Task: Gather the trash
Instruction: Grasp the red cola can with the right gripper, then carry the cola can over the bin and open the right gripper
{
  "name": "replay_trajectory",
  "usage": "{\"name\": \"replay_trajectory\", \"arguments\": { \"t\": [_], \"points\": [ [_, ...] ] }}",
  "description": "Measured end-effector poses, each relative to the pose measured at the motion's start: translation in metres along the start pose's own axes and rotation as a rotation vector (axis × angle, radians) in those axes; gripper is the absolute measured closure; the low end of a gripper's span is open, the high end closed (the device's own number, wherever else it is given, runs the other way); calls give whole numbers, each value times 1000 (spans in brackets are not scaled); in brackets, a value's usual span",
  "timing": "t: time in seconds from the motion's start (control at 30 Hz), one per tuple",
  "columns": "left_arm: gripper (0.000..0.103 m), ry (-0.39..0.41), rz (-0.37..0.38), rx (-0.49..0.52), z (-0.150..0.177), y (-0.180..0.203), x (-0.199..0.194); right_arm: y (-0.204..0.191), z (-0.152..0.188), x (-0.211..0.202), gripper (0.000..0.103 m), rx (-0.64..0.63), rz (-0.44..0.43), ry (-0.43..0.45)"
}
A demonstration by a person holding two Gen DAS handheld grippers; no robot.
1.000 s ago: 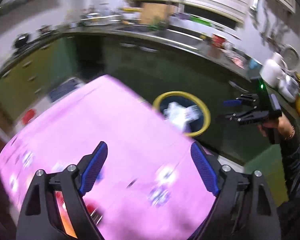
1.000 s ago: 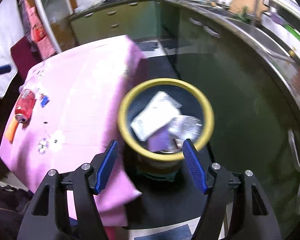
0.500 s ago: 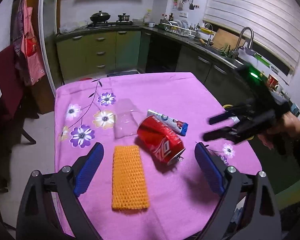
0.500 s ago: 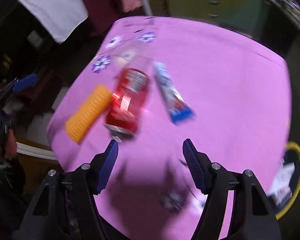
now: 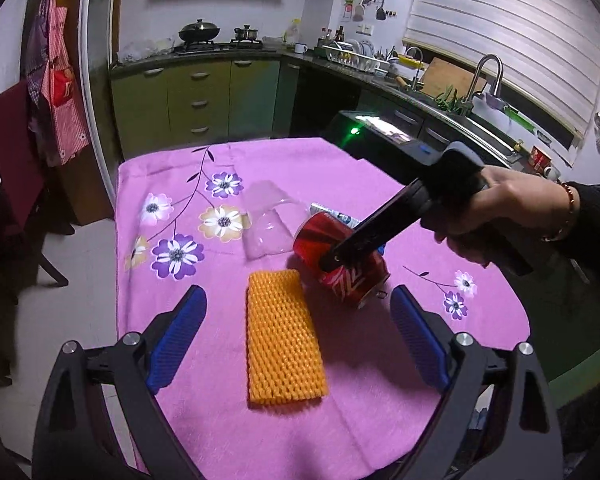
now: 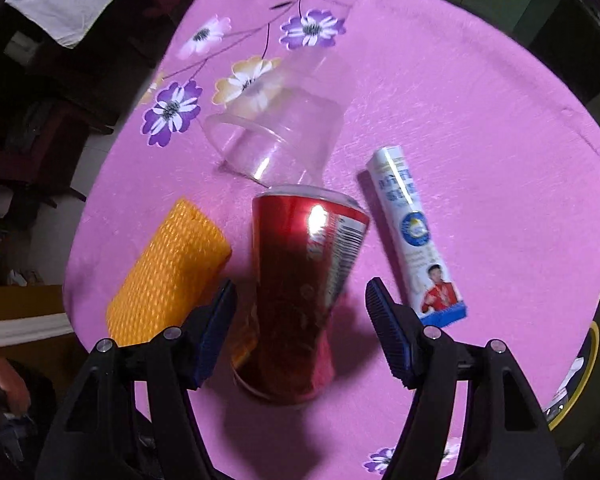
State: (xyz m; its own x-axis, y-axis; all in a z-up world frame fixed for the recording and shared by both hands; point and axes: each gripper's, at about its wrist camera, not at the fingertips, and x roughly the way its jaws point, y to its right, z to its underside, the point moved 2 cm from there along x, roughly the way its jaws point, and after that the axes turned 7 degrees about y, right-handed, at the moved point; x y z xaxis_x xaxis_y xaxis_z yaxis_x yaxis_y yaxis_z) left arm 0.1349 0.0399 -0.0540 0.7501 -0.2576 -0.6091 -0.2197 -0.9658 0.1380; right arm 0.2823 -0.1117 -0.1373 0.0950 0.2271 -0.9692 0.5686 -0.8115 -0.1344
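A red soda can (image 6: 300,280) lies on its side on the pink flowered tablecloth (image 6: 480,140). My right gripper (image 6: 302,320) is open, its blue pads straddling the can with gaps on both sides. In the left wrist view the can (image 5: 340,260) lies under the right gripper (image 5: 340,254). An orange foam net (image 5: 282,340) lies left of the can, a clear plastic cup (image 6: 276,140) lies behind it, and a white-blue tube wrapper (image 6: 414,236) lies to its right. My left gripper (image 5: 298,344) is open and empty above the foam net (image 6: 168,272).
The yellow-rimmed trash bin (image 6: 576,380) with trash inside stands off the table's right edge. Kitchen cabinets (image 5: 196,100), a stove and a sink (image 5: 480,120) run along the far walls. A chair (image 5: 12,184) stands left of the table.
My right gripper has swung from the bin to the table and come down around the red can. My left gripper has turned toward the table and moved closer to the foam net.
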Motion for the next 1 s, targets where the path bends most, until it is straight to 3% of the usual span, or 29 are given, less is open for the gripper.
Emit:
{"name": "replay_trajectory", "arguments": {
  "t": [0.57,1.0],
  "points": [
    [14,-12,-6,-9,13,-9,-6,-7,-5,40,51,-12,52,-40],
    [14,-55,1,17,13,1,10,16,37,-2,51,24,-96,57]
  ]
}}
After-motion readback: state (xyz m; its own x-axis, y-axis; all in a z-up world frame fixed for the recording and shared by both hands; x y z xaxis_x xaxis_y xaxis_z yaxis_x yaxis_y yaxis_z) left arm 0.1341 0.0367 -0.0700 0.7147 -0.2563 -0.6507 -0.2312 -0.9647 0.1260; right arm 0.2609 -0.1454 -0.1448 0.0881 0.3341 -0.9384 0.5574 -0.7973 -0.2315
